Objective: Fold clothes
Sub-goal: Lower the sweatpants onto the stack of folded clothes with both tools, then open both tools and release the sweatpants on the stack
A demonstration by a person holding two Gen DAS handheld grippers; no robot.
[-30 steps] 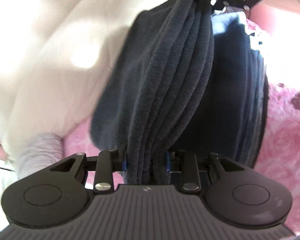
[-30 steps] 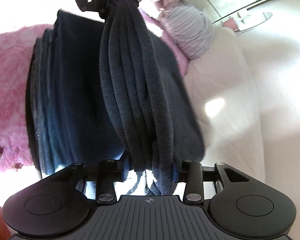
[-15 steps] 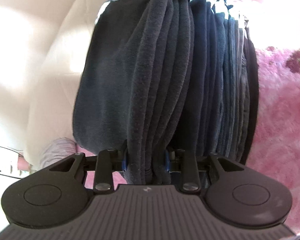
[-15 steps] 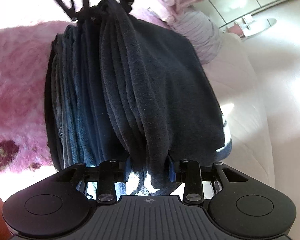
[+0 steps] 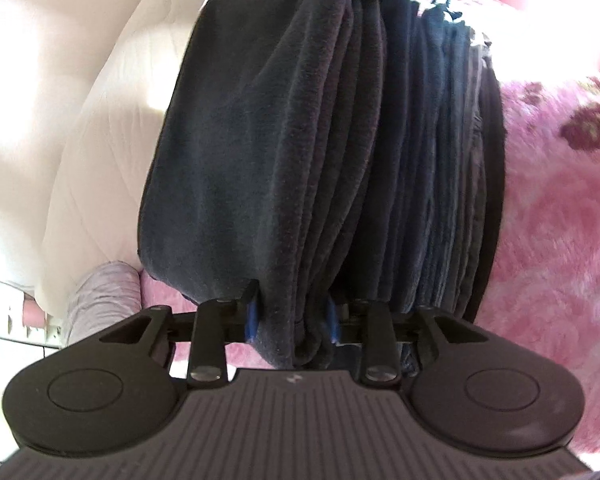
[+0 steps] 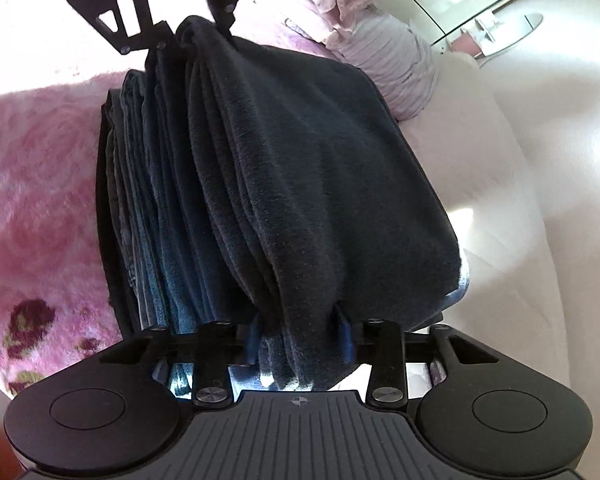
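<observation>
Looks like the folding itself is pretty much wrapped up and this is the stacking bit: both claws are carrying a folded dark fleece (image 5: 260, 152) stretched between them, right over a pile (image 5: 440, 184) of folded dark and blue clothes that's sitting on the pink blanket (image 5: 552, 200) on the bed. The left claw (image 5: 292, 316) is pinching one bunched end of the fleece, blue pads pressed into the layers, only as far apart as the thick fabric forces them. Same deal with the right claw (image 6: 300, 334), squeezing the other end, and from its camera the left claw is showing up at the far end of the fleece (image 6: 320, 168). The fleece is hanging in pleats between them, and I can't tell if its underside is touching the pile (image 6: 140, 200) yet. My guess for the next move: lowering both ends evenly so it's landing square on the pile, then letting go of both together so the layers aren't sliding apart. A lilac garment (image 6: 400, 68) and white bedding (image 6: 520, 160) are lying off to the side.
</observation>
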